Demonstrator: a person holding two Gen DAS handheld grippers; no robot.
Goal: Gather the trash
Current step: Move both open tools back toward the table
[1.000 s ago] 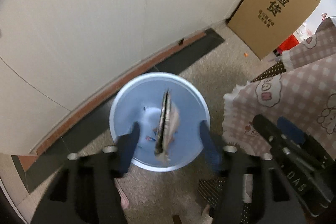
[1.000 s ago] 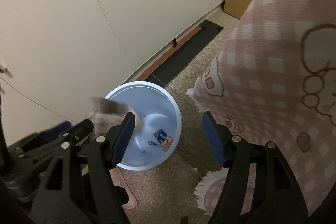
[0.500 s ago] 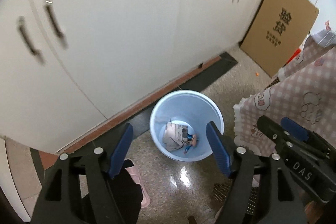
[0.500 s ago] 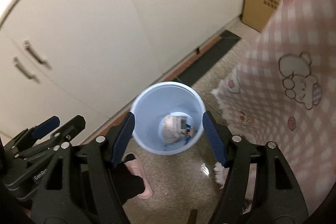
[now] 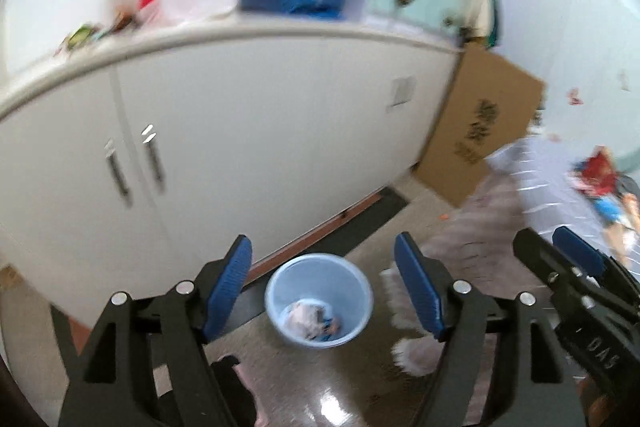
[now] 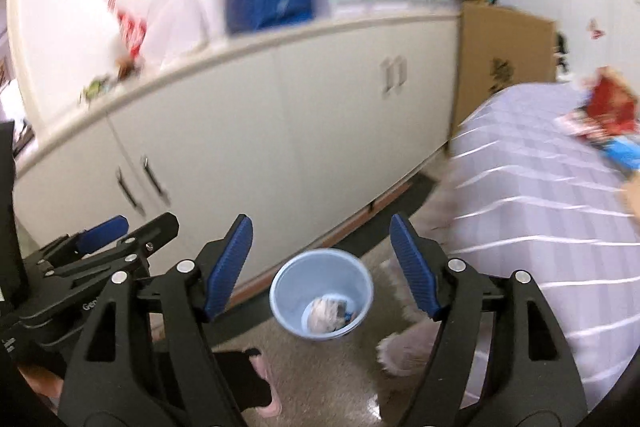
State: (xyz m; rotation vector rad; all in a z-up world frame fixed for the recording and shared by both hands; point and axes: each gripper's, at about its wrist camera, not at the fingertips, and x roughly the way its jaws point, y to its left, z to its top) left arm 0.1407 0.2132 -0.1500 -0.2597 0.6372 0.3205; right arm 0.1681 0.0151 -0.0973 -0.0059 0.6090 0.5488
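Blue-padded jaws first: left gripper (image 5: 326,287) and right gripper (image 6: 320,263) have both just been spreading wider, nothing between them. Past them on the floor, the light blue bin (image 6: 280,291) has crumpled paper trash (image 6: 326,313) lying in its bottom. Behind it are white cabinets (image 5: 260,131), then a blurry cardboard box (image 5: 480,131) leaning at the far end.
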